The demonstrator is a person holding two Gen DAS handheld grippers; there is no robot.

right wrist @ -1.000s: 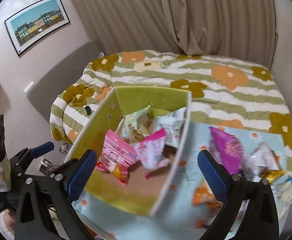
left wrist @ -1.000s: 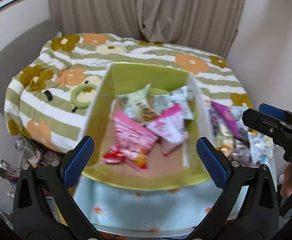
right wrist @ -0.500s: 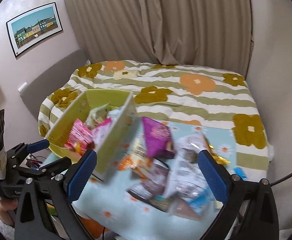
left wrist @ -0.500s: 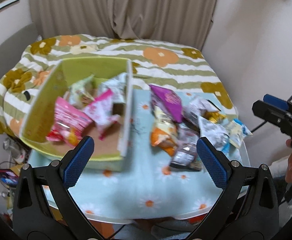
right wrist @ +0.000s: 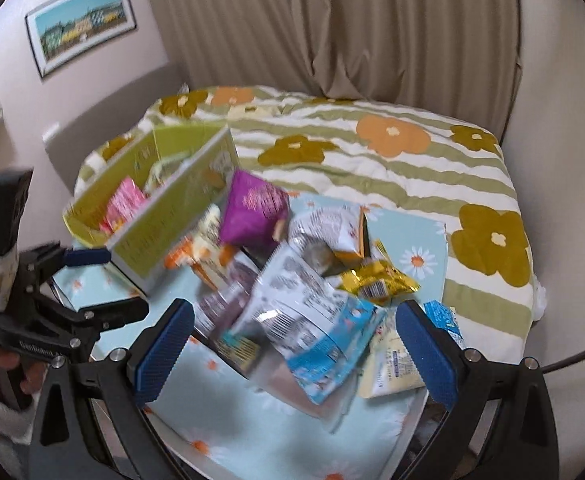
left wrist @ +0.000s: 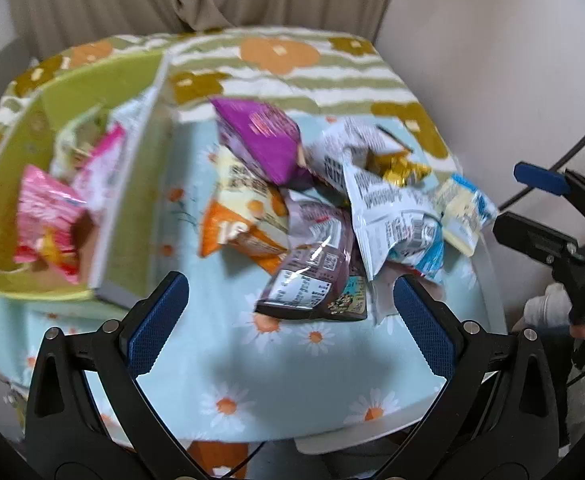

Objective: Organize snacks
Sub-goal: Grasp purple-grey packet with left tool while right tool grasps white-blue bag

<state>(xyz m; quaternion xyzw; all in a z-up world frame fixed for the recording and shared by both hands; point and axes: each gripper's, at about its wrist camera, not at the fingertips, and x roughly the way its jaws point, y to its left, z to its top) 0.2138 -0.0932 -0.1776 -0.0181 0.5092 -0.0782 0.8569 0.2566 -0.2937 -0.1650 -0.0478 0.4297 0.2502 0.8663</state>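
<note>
A pile of snack packets lies on the small table with a light blue daisy cloth [left wrist: 228, 364]: a purple bag [left wrist: 260, 140], an orange bag [left wrist: 240, 232], a dark purple packet [left wrist: 312, 276], white-and-blue packets [left wrist: 396, 216] and a gold one [left wrist: 404, 168]. A green box [left wrist: 8, 184] at the left holds pink packets [left wrist: 44, 216]. My left gripper [left wrist: 290, 316] is open and empty, above the table's front edge before the dark packet. My right gripper [right wrist: 292, 344] is open and empty over the white-and-blue packet [right wrist: 308, 320]. The purple bag [right wrist: 252, 212] and box [right wrist: 164, 208] lie beyond.
A bed with a green-striped flowered quilt [right wrist: 372, 148] stands right behind the table. Curtains [right wrist: 332, 20] hang behind it. A framed picture [right wrist: 80, 20] is on the left wall. A black cable [left wrist: 564, 152] runs along the right wall. The views are motion-blurred.
Both grippers have swung right, from over the green box to the loose snack pile, and moved closer to the table. Both stayed open and empty.
</note>
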